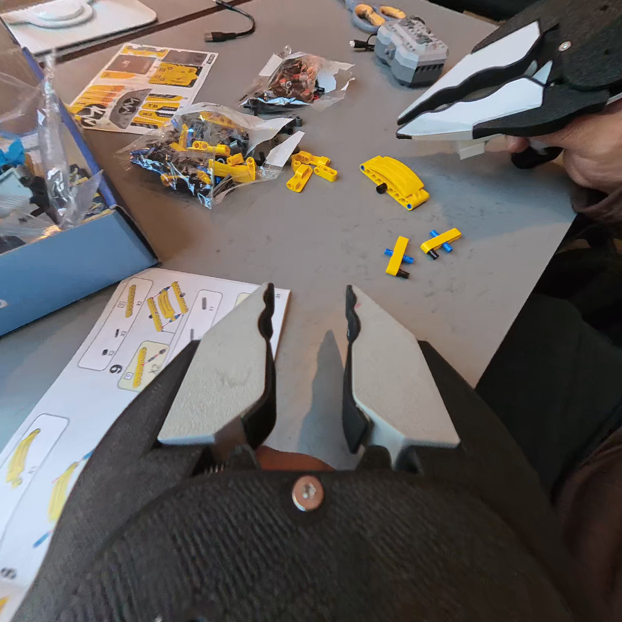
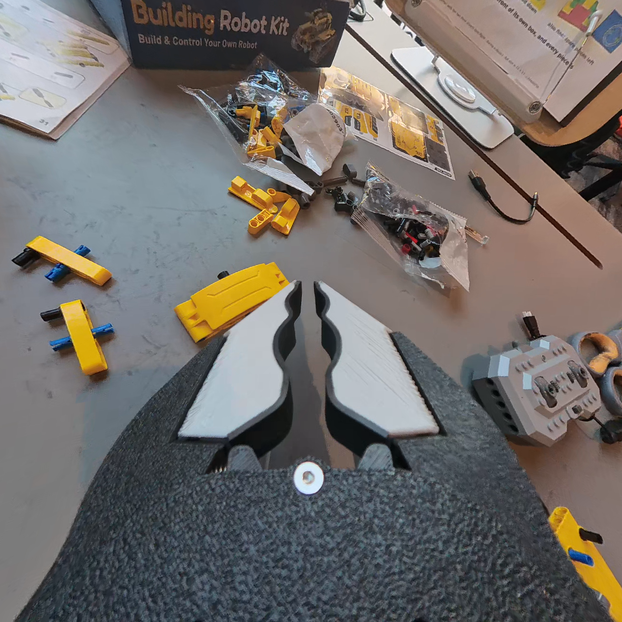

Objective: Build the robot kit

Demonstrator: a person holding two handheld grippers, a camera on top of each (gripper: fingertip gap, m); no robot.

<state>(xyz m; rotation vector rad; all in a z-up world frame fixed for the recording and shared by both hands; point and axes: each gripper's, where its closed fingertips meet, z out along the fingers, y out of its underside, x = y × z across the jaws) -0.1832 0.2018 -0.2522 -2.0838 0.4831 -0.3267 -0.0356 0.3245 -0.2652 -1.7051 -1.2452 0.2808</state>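
Left wrist view: a grey, scuffed table point(image 1: 303, 235) spreads ahead. The left gripper point(image 1: 309, 292) hovers over it with its jaws standing well apart and nothing between them; its left finger overlaps the corner of an open instruction booklet point(image 1: 111, 336). Ahead and right lie two short yellow beams with blue pins point(image 1: 397, 256), and beyond them a curved yellow panel point(image 1: 394, 181). A blue box point(image 1: 67, 262) sits far left, and an open bag of yellow and black parts point(image 1: 202, 158) straight ahead. The right gripper point(image 1: 402, 126) hangs at upper right, held by a hand point(image 1: 579, 158).

Right wrist view: the same grey table point(image 2: 151, 175), with a second desk behind. The right gripper point(image 2: 307, 284) has only a narrow slit between its fingertips and grips nothing. The curved yellow panel point(image 2: 229, 299) lies just left of the tips, partly hidden under the left finger. The two pinned beams point(image 2: 80, 333) rest further left, a grey battery box point(image 2: 538, 387) to the right, and a bag of small black parts point(image 2: 417, 229) ahead.
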